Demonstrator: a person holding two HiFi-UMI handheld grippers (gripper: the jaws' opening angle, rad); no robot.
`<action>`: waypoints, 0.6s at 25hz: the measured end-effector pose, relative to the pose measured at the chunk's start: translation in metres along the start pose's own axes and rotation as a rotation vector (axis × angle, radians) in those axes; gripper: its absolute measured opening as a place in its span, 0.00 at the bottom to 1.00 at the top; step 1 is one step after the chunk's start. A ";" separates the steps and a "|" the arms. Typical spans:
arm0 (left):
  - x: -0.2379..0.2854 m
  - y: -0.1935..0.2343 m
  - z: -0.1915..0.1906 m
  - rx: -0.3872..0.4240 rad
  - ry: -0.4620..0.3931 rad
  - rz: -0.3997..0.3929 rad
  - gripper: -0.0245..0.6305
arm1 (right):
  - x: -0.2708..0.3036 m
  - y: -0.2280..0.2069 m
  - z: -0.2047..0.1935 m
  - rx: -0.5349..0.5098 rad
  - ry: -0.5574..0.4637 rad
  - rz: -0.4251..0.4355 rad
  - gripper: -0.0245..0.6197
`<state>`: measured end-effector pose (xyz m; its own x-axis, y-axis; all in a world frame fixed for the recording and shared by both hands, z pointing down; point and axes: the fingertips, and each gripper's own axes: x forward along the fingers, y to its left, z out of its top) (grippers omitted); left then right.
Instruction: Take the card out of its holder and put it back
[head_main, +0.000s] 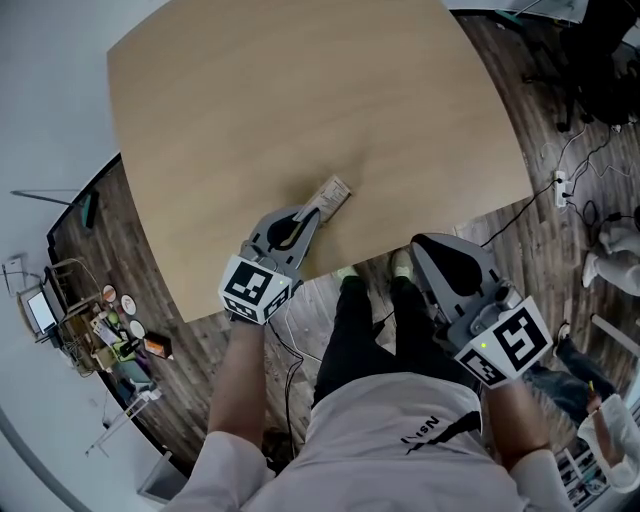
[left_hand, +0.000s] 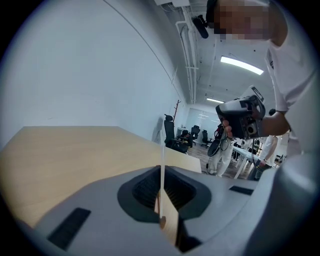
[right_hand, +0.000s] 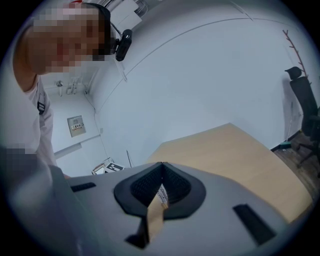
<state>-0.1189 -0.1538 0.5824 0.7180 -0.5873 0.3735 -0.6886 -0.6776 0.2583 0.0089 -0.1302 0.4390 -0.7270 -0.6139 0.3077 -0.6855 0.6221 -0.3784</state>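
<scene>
card holder (head_main: 333, 194): a flat tan sleeve with a printed far end is pinched at its near end and held out over the table (head_main: 250, 100), just inside the near edge. whether its far end rests on the wood cannot be told.
card: it is not made out apart from the holder. in the left gripper view only one thin pale edge is seen, upright between the jaws.
container and contents: the holder is the only container in play. no loose card is seen on the table, so the card is judged to be inside.
left gripper (head_main: 312, 212): the jaws are pressed nearly together and clamped on the thin holder.
right gripper (head_main: 420, 246): the jaws are closed tip to tip with nothing gripped at the tips. it is held off the table's near edge, above the floor (head_main: 520, 230), well apart from the holder.
tan strip (right_hand: 156, 212): it is seen low behind the right jaw tips with a small printed label on it. whether it belongs to the gripper cannot be told.
risk, jammed card: if sleeve and card are squeezed together by the left pinch, the card could be bent rather than slid out.
risk, pivot: the holder is gripped at one end only, so it could be swung or slipped by a pull.
risk, shove: if the right jaws are brought in closed, the holder would be pushed instead of the card being taken.
risk, drop: the table edge is near, so a released holder could be lost to the floor.
</scene>
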 end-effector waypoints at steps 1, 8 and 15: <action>0.000 0.001 -0.001 0.000 -0.002 0.001 0.07 | 0.000 0.000 -0.001 0.001 0.002 0.000 0.06; 0.002 0.001 -0.004 0.007 -0.012 0.000 0.07 | 0.001 -0.002 -0.005 0.003 0.017 0.003 0.06; 0.000 0.002 -0.004 0.039 0.002 0.047 0.08 | 0.005 -0.004 -0.006 0.008 0.022 0.003 0.06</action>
<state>-0.1209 -0.1532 0.5865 0.6849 -0.6178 0.3864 -0.7169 -0.6660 0.2059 0.0075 -0.1325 0.4473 -0.7301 -0.6009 0.3254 -0.6826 0.6200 -0.3869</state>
